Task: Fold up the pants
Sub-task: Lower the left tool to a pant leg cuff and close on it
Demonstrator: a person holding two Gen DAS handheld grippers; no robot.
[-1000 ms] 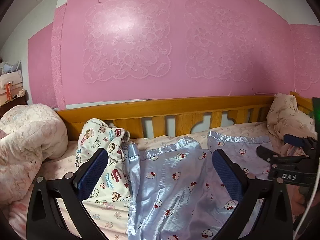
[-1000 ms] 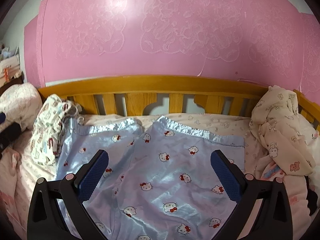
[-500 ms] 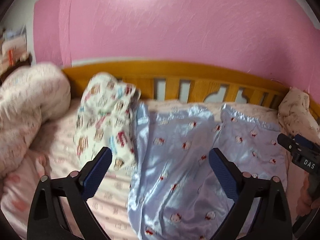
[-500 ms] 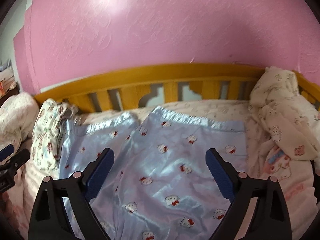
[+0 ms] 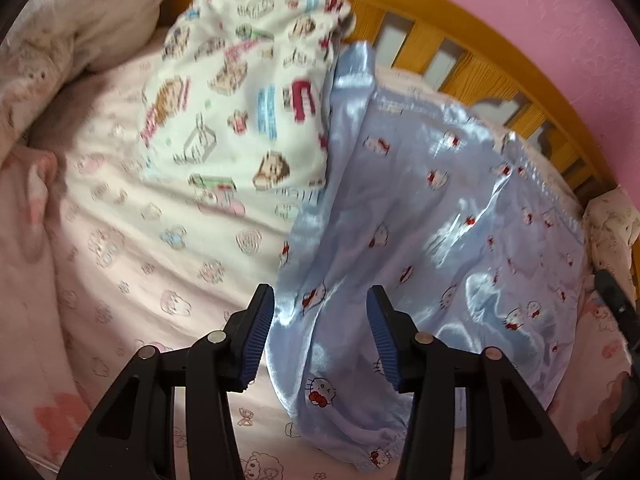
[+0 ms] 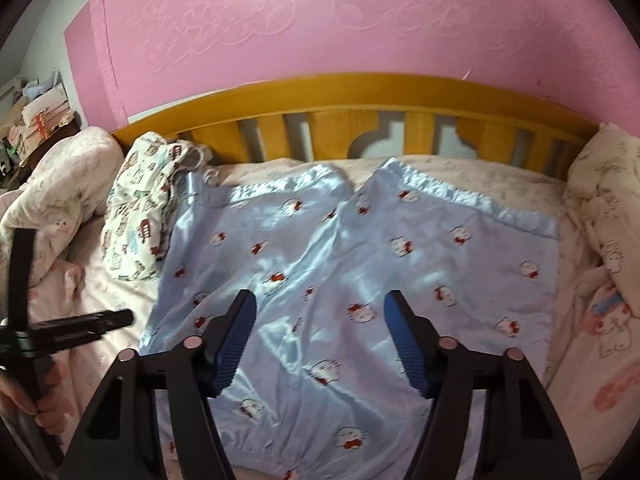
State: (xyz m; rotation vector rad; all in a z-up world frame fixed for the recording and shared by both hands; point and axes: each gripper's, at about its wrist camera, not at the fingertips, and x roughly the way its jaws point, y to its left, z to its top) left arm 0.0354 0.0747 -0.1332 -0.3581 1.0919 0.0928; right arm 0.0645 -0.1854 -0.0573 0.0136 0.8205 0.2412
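- Left wrist view: the left gripper (image 5: 320, 330) sits at the lower centre of the frame, jaws parted, with the blue ribbed pads (image 5: 258, 340) either side of the left edge of the pants (image 5: 420, 240). No pad is seen pressing the fabric.
- Left wrist view: the pants are pale blue satin with a cat-face print. They lie on the bed sheet (image 5: 132, 272) and run from the lower centre to the upper right of the frame.
- Left wrist view: a white cartoon-print garment (image 5: 240, 92) lies at the upper centre, its right edge touching the pants. A pink quilt (image 5: 68, 40) fills the upper left. The wooden bed rail (image 5: 488, 80) runs along the upper right.
- Right wrist view: the right gripper (image 6: 320, 340) is at the lower centre, jaws apart and holding nothing, above the waist area of the pants (image 6: 360, 248).
- Right wrist view: the pants lie spread flat in mid-frame, both legs pointing toward the wooden bed rail (image 6: 360, 92), waistband at the bottom edge.
- Right wrist view: the left gripper (image 6: 100, 324) enters from the left edge, beside the left edge of the pants. The white cartoon-print garment (image 6: 140, 208) lies at centre left, a cream blanket (image 6: 600, 208) at the right.
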